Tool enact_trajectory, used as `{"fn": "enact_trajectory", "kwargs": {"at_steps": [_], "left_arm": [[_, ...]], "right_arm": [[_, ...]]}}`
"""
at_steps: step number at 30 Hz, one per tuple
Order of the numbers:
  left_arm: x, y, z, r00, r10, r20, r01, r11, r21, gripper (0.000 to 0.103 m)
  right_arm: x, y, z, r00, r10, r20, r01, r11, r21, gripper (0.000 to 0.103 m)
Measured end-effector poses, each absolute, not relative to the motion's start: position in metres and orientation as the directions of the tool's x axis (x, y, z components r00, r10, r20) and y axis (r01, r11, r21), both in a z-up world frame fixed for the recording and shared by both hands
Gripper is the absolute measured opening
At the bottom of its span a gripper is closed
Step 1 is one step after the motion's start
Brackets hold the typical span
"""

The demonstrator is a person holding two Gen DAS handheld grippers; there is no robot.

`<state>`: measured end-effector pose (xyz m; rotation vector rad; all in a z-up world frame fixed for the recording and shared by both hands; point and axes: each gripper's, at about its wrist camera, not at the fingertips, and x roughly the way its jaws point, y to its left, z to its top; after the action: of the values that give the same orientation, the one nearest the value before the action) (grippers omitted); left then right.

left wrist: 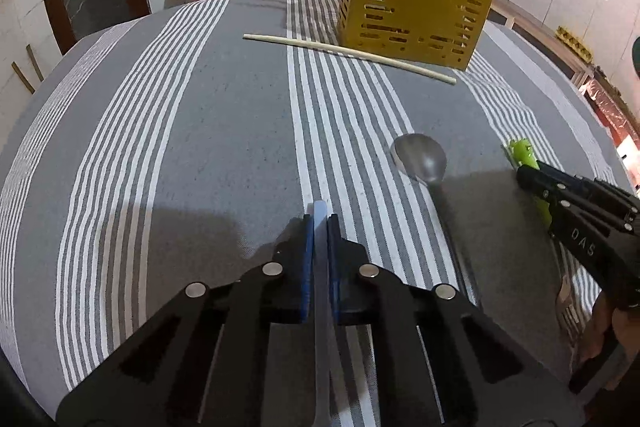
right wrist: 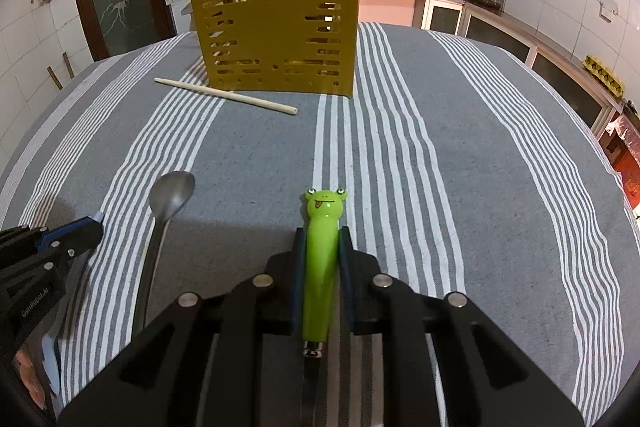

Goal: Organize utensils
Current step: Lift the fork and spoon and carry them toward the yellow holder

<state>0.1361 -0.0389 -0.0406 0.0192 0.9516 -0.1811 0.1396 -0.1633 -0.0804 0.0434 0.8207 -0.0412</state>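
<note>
My left gripper is shut on a pale blue flat utensil handle that sticks out between the pads. My right gripper is shut on a green frog-headed utensil handle; it also shows in the left wrist view. A metal spoon lies on the striped cloth between the two grippers, bowl pointing away. A yellow slotted utensil holder stands upright at the far side with chopsticks in it. One loose chopstick lies in front of the holder.
The grey-and-white striped tablecloth covers the table. A fork's tines show under the right gripper in the left wrist view. Behind the table are a sink, a stove with pots and shelves.
</note>
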Motion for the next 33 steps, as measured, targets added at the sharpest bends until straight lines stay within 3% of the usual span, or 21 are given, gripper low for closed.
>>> {"fn": "enact_trajectory", "kwargs": {"at_steps": [33], "left_arm": [[0.128,-0.003,0.015,0.764,-0.155,-0.627,0.087,0.987,-0.138,0.006]], "right_arm": [[0.102,-0.18,-0.028,0.83,-0.004,-0.557,0.09,0.988,0.127,0.016]]}}
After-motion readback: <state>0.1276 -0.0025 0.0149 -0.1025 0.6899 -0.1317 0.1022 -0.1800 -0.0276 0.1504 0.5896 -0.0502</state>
